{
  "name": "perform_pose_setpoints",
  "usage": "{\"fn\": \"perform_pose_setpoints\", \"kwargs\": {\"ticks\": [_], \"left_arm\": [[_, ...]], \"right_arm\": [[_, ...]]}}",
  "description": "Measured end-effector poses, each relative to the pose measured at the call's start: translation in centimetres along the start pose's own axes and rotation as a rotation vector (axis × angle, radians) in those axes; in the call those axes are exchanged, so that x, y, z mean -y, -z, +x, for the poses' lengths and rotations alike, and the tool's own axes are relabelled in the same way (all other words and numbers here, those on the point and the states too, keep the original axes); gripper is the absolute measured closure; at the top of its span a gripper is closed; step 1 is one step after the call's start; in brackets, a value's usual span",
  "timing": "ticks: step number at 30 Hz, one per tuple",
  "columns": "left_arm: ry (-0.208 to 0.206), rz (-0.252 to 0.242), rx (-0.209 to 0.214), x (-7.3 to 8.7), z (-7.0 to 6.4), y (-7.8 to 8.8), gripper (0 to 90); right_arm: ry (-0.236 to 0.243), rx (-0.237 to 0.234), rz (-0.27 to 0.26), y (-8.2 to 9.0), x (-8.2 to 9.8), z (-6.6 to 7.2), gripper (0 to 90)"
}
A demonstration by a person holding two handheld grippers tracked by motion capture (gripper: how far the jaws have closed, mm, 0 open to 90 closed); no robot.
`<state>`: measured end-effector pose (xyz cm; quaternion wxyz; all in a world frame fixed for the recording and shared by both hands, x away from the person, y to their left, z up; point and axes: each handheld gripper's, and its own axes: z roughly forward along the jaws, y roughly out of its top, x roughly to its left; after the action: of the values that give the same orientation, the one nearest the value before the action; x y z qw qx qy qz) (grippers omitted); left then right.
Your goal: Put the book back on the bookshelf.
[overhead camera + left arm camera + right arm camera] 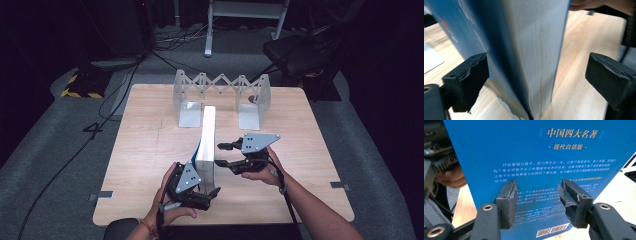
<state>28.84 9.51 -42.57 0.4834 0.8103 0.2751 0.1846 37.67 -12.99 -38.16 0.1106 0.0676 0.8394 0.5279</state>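
Book [207,135] standing upright on edge near the middle of the wooden table [145,150], lengthwise from the near edge toward the far edge, just short of a folding metal book rack [222,92] at the far edge. Blue cover, pale page block.

Left gripper [207,192] at the book's near end, close to the table's near edge: jaws spread wide, book between them, neither pad pressing. In the left gripper view, left pad [467,80] just beside or barely touching the blue cover, right pad [610,77] well clear of the pages [536,55]. Nothing held.

Right gripper [222,154] at the book's right face, jaws partly open and pointed flat at the cover. In the right gripper view, both pads [507,202] set in front of the back cover [499,150] with a gap between them; contact with the cover impossible to tell, nothing clamped.

Back cover printed in Chinese: gold heading "中国四大名著", beneath it "现代白话版", then a paragraph of small white text too fine to read. QR code and barcode [552,230] near the bottom edge.
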Motion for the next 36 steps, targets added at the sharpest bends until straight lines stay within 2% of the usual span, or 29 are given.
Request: {"fn": "perform_pose_setpoints", "kwargs": {"ticks": [2, 4, 6, 7, 8, 14, 18, 21, 24, 27, 29, 30, 32, 34, 35, 36], "left_arm": [[0.023, -0.004, -0.036, -0.1, -0.1, -0.3, 3.7], [0.031, -0.008, -0.042, -0.1, -0.2, -0.4, 4.1], [0.06, -0.019, -0.097, -0.2, -0.3, -1.0, 6.2], [0.06, -0.019, -0.097, -0.2, -0.3, -1.0, 7.2], [0.069, -0.028, -0.132, -0.2, -0.5, -1.2, 7.4], [0.069, -0.04, -0.245, -0.2, -0.8, -1.4, 22.7], [0.079, -0.053, -0.278, -0.2, -0.9, -1.6, 24.9], [0.11, -0.082, -0.323, -0.2, -0.9, -1.8, 27.7], [0.135, -0.094, -0.326, -0.3, -0.6, -1.8, 28.6], [0.14, -0.097, -0.337, -0.2, -0.4, -1.6, 35.7], [0.147, -0.104, -0.329, -0.1, -0.3, -1.4, 37.8], [0.133, -0.104, -0.333, 0.0, -0.2, -1.3, 40.2], [0.13, -0.106, -0.335, 0.0, -0.1, -1.1, 47.4], [0.138, -0.116, -0.331, 0.2, 0.3, -0.8, 54.7], [0.168, -0.129, -0.305, 0.5, 0.9, -0.5, 56.7], [0.173, -0.134, -0.292, 0.6, 1.3, -0.4, 57.9]], "right_arm": [[0.001, 0.004, -0.003, -0.2, 0.0, 0.1, 47.6], [0.0, 0.001, -0.005, -0.3, 0.0, 0.2, 47.5], [0.005, 0.006, -0.005, -0.3, -0.1, 0.2, 46.4], [0.002, 0.006, -0.008, -0.3, 0.0, 0.2, 46.4], [-0.003, 0.006, -0.009, -0.4, 0.0, 0.2, 46.5], [-0.009, 0.014, -0.016, -0.5, 0.1, 0.3, 46.4], [-0.006, 0.025, -0.018, -0.6, 0.0, 0.4, 45.1], [-0.02, 0.039, -0.023, -0.9, 0.0, 0.3, 43.7], [-0.025, 0.051, -0.035, -1.2, 0.0, 0.4, 44.0], [-0.03, 0.051, -0.034, -1.3, 0.0, 0.4, 43.6], [-0.024, 0.054, -0.026, -1.5, 0.0, 0.5, 43.9], [-0.024, 0.054, -0.023, -1.6, 0.1, 0.5, 43.8], [-0.023, 0.06, -0.015, -1.7, 0.3, 0.5, 43.9], [-0.036, 0.061, -0.016, -1.6, 0.5, 0.3, 43.1], [-0.038, 0.069, -0.011, -1.4, 0.7, 0.2, 43.1], [-0.043, 0.073, -0.011, -1.3, 0.9, 0.0, 43.1]]}}
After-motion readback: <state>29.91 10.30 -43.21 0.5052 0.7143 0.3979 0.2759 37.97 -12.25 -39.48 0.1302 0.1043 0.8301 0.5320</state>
